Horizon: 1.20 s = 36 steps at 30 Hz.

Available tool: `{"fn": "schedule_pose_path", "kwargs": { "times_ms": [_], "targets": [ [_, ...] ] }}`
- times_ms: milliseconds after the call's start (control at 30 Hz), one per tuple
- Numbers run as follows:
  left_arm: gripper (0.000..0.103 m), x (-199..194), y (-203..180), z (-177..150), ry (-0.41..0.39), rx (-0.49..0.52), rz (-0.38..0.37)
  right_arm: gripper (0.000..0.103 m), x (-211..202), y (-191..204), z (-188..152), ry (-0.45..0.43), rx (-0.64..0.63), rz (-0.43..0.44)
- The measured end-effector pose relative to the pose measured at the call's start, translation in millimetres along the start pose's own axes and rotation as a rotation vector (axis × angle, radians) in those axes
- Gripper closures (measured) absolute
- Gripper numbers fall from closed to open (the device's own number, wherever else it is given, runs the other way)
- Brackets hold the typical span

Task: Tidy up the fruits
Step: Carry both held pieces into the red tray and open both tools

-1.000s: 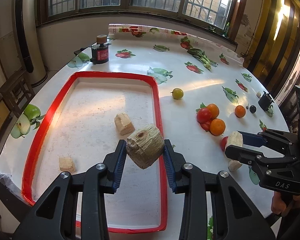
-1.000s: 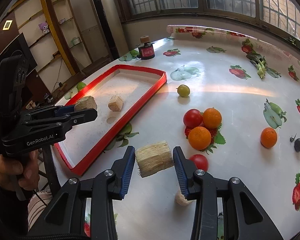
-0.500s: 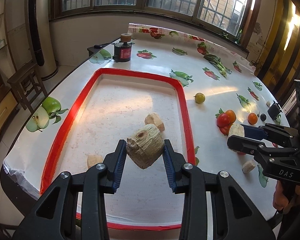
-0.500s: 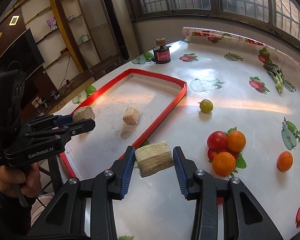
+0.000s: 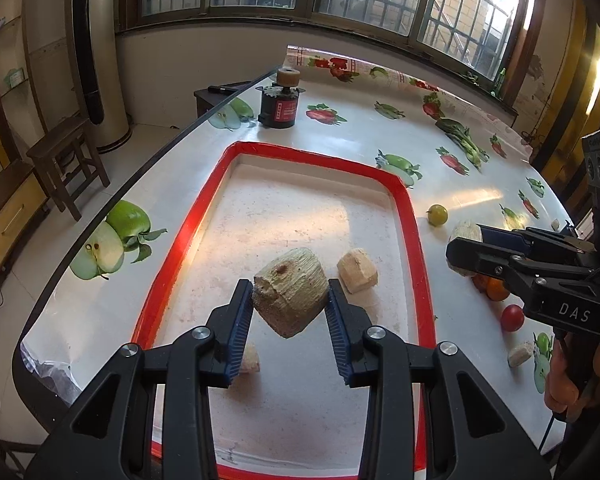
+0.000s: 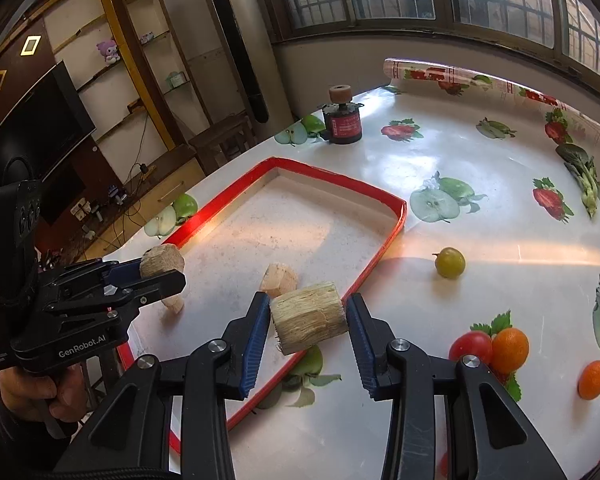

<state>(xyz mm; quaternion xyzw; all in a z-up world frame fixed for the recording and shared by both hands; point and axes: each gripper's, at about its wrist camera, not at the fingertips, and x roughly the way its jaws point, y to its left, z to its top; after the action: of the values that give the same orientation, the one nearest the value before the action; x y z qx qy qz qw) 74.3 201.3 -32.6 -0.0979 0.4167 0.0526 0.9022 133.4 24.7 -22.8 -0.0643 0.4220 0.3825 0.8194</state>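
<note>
My left gripper point(image 5: 289, 312) is shut on a tan sugarcane chunk point(image 5: 290, 298) and holds it above the red-rimmed tray point(image 5: 168, 268). Two cut chunks lie in the tray, one point(image 5: 357, 271) just right of the held piece and one point(image 5: 249, 358) partly hidden under my left finger. My right gripper point(image 6: 308, 320) is shut on a second fibrous chunk point(image 6: 308, 322) over the tray's right rim point(image 6: 374, 264). The right gripper also shows in the left wrist view point(image 5: 466, 242), the left one in the right wrist view point(image 6: 162, 270).
A green-yellow fruit point(image 6: 450, 263), a tomato point(image 6: 470, 346) and oranges point(image 6: 510, 350) lie on the fruit-print tablecloth right of the tray. Another chunk point(image 5: 521, 354) lies near the table's right edge. A dark jar with a cork point(image 5: 283, 100) stands at the back. A stool point(image 5: 66, 160) stands left of the table.
Both grippers have moved left over the table with their chunks still held. The left one now hangs over the tray's middle; the right one has reached the tray's right rim.
</note>
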Motion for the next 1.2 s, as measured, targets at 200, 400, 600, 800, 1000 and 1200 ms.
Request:
{"fn": "schedule_pose_path", "kwargs": {
  "times_ms": [200,400,600,800,1000,1200],
  "targets": [
    [0.069,13,3,15,0.011,-0.003,0.009,0.063,22,-2,21,0.010,0.002,0.006],
    [0.069,31,3,26,0.035,-0.003,0.029,0.063,49,-4,39,0.033,-0.003,0.005],
    [0.069,49,8,29,0.076,-0.016,0.041,0.063,75,-11,50,0.065,-0.010,-0.006],
    [0.069,61,13,29,0.102,-0.021,0.053,0.063,92,-13,49,0.092,-0.019,-0.010],
    [0.069,70,16,27,0.132,-0.027,0.058,0.063,108,-14,49,0.116,-0.032,-0.015],
    [0.069,80,15,27,0.178,-0.027,0.063,0.062,120,-17,45,0.140,-0.037,-0.029]
  ]
}}
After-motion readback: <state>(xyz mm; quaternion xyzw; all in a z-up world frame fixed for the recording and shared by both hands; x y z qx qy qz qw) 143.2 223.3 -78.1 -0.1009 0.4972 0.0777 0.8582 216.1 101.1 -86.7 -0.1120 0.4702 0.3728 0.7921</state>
